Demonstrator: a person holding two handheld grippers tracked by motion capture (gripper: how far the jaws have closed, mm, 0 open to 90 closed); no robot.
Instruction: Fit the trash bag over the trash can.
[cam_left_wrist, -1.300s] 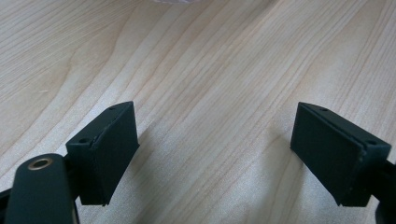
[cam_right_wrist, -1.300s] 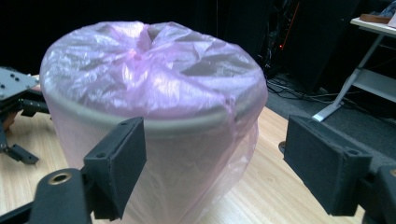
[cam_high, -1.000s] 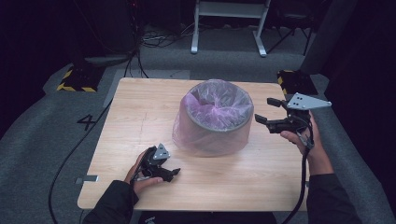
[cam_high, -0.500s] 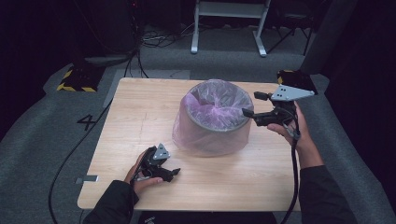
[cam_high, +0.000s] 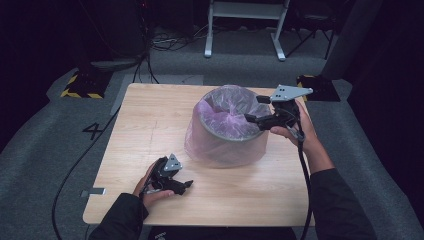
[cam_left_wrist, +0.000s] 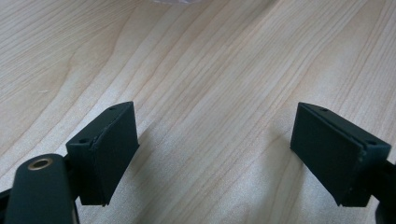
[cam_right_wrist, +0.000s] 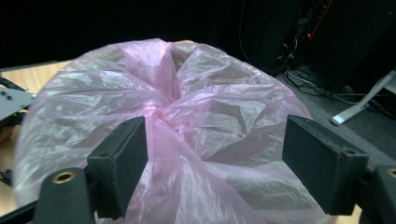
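Note:
A round grey bin (cam_high: 227, 135) lined with a pink plastic bag (cam_high: 225, 115) stands on the wooden table (cam_high: 150, 120), right of the middle. My right gripper (cam_high: 257, 109) is open at the bin's right rim, its jaws reaching over the liner. In the right gripper view the crumpled pink bag (cam_right_wrist: 187, 107) spreads just beyond my open right gripper (cam_right_wrist: 215, 163). My left gripper (cam_high: 181, 186) lies low on the table near the front edge, left of the bin, held by a hand. In the left gripper view the left gripper (cam_left_wrist: 229, 156) is open over bare wood (cam_left_wrist: 210, 70).
Grey carpet surrounds the table. A white metal stand (cam_high: 245, 30) and cables (cam_high: 165, 40) are on the floor behind it. A yellow-black striped block (cam_high: 80, 85) sits at the back left. A cable (cam_high: 305, 170) trails from the right gripper along the forearm.
My right gripper has moved left from beside the bin to its right rim, jaws now over the liner. The left gripper has stayed in place.

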